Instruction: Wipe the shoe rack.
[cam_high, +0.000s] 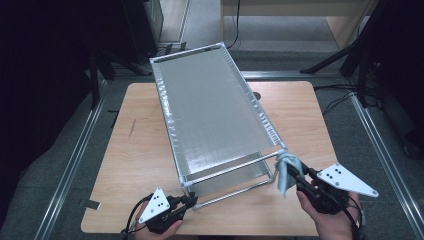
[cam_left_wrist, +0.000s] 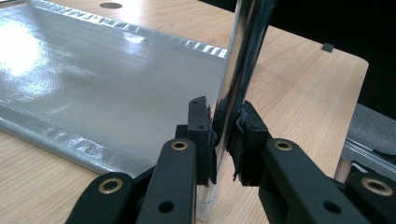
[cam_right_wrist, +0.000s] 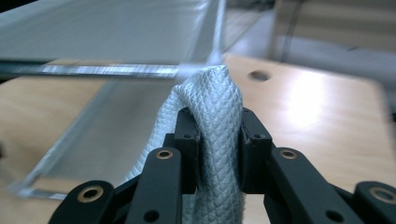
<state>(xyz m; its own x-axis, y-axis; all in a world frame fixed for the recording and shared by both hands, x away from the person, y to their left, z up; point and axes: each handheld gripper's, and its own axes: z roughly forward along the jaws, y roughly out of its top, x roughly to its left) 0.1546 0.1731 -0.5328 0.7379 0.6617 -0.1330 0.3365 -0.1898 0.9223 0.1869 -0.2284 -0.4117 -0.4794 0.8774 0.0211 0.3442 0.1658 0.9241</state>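
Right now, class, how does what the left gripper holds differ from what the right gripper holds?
The left gripper clamps a shiny, rigid metal post of the rack; the right gripper pinches a soft, pale cloth with a woven texture. The post stands upright on the table; the cloth is bunched and hangs limp at the rack's near right corner. Both grippers are shut on their thing.

Rack (cam_high: 215, 115) blocks table (cam_high: 140, 150) centre; room left & right sides.

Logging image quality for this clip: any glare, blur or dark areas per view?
High view: dark surroundings, table evenly lit. Left gripper view: glare on the shelf sheet, chrome post sharp. Right gripper view: cloth sharp, rack and table behind blurred.
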